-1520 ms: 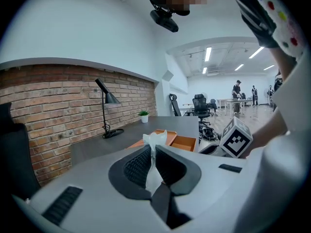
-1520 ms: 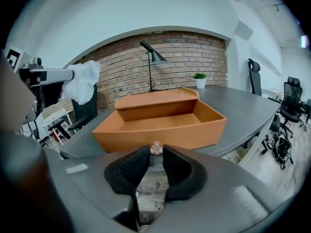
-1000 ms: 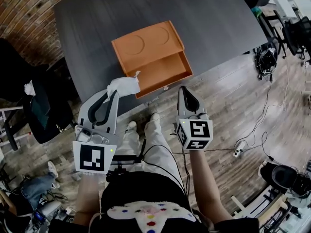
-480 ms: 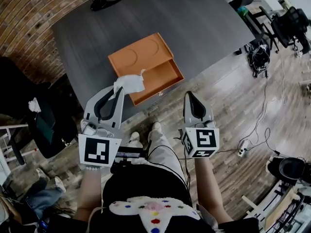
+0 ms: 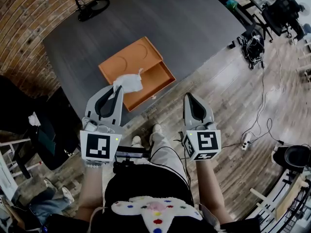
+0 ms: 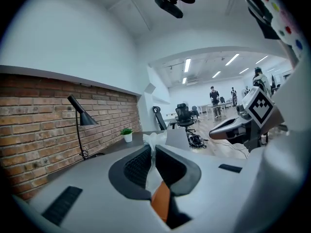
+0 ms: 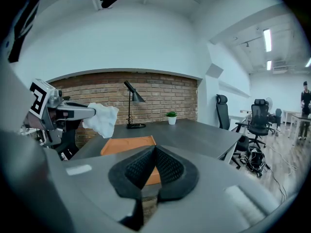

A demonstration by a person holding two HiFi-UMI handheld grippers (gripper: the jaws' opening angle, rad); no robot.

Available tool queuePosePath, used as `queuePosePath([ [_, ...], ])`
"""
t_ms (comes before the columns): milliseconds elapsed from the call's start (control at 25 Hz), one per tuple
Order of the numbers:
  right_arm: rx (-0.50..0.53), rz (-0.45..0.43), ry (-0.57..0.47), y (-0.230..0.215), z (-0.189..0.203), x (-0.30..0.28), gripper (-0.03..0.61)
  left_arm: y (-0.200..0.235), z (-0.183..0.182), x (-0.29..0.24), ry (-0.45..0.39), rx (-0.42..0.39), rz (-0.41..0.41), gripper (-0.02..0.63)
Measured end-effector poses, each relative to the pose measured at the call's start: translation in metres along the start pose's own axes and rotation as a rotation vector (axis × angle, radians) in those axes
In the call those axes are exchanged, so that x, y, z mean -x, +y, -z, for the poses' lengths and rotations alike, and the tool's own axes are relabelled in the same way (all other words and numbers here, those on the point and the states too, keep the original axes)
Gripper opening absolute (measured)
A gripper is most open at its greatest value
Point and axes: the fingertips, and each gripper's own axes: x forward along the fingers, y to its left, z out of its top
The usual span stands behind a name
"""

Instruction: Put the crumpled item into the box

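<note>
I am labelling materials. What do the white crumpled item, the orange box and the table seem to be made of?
Crumpled item: probably tissue or thin paper; matte white, soft irregular folds.
Orange box: likely moulded plastic; smooth, uniform colour, round recesses.
Table: seemingly dark wood-grain laminate; faint streaks, matte.

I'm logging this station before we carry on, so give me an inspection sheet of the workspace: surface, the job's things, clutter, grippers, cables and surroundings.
Surface: dark grey table, mostly bare.
Job's things: orange box near the table's front edge, drawer open; crumpled white item held in the air by the box's near corner, not yet inside.
Clutter: desk lamp and potted plant at the far side.
Grippers: left gripper shut on the crumpled white item; right gripper shut, empty, over the floor.
Cables: cables trail across the floor to a power strip.
Surroundings: brick wall, office chairs.
</note>
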Motion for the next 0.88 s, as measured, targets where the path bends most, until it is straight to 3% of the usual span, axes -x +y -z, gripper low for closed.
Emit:
queuePosePath([
  [320,-0.031,0.044,0.018,-0.019,0.012,0.008,0.009,-0.013,0.023,-0.040,0.066,-0.059,0.073,0.029],
  [640,-0.068,0.084,0.035,-0.035,0.027,0.019,0.009,-0.032,0.069,-0.077,0.222,-0.121,0.191,0.029],
  [880,-0.089,0.096,0.050,-0.041,0.038,0.024,0.009,-0.047,0.101,-0.099,0.331,-0.060,0.223,0.029],
])
